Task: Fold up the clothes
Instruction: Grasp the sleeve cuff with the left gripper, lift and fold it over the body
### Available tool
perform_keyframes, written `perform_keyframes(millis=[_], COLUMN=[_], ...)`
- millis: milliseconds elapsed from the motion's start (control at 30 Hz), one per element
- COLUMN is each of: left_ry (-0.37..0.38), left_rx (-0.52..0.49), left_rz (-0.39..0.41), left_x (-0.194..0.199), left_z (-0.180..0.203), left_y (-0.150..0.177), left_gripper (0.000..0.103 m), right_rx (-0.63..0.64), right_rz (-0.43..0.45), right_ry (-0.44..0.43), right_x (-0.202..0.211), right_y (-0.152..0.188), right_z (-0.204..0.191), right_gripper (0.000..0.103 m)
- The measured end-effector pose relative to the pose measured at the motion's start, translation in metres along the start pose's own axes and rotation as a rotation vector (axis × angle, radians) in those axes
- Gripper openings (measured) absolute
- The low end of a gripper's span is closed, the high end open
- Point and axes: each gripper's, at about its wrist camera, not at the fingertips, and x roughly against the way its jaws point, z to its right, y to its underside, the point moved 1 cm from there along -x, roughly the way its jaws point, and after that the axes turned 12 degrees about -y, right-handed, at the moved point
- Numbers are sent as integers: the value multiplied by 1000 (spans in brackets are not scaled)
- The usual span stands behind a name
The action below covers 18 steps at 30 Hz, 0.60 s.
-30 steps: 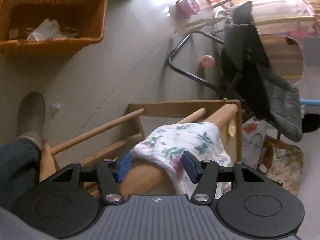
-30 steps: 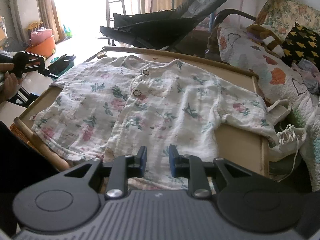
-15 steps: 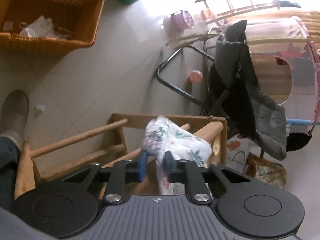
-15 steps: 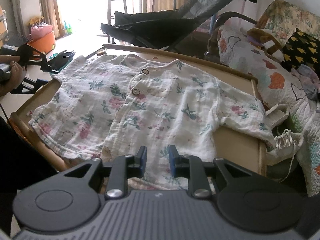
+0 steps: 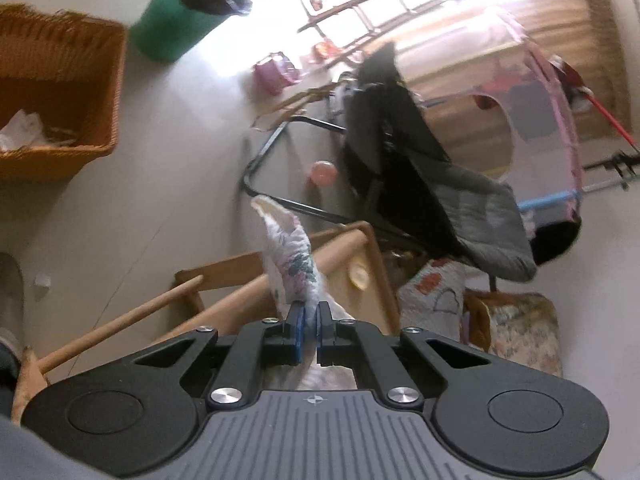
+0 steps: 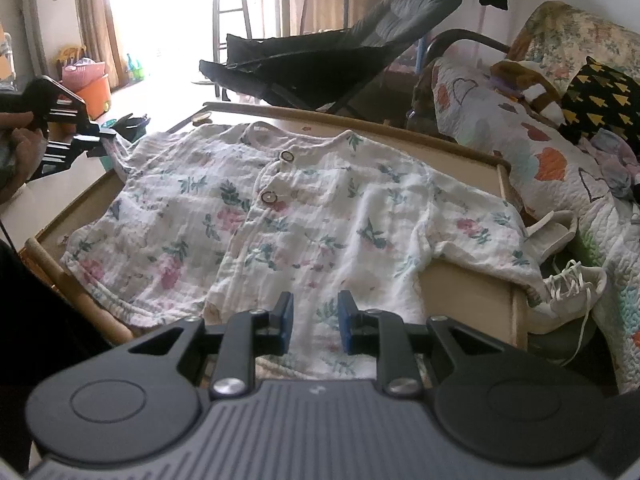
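A white floral button shirt (image 6: 320,208) lies spread flat, front up, on a low wooden table (image 6: 464,292). My left gripper (image 5: 309,322) is shut on the shirt's sleeve (image 5: 292,256), which stands up from the pads above the table's corner (image 5: 224,272). In the right wrist view that left gripper (image 6: 100,136), held by a hand, sits at the shirt's far left sleeve. Over the shirt's near hem my right gripper (image 6: 315,320) hovers with its jaws a little apart. The cloth shows in the gap and is not pinched.
A wicker basket (image 5: 60,92) and a green bin (image 5: 172,28) stand on the floor beyond the table. A black reclining chair (image 6: 320,60) stands behind it. A quilted sofa (image 6: 520,140) and a white shoe (image 6: 572,292) are on the right. A person's foot (image 5: 10,300) is at the left.
My left gripper has shut on the sleeve and lifted it up off the table's corner, rolling as it rose. The right gripper has stayed put with the same gap.
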Motion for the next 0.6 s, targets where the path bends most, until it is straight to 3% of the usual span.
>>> perform_keyframes(millis=[333, 600], left_ry=[64, 103], left_rx=[-228, -382], left_rz=[17, -38], left_x=[19, 14], left_z=[38, 52], left_y=[31, 67], left_gripper=[5, 5], right_rx=[-9, -29], right_rz=[10, 24], right_ry=[4, 6], right_x=[4, 7], right_y=[1, 0], right_z=[3, 8], right_gripper=[23, 23])
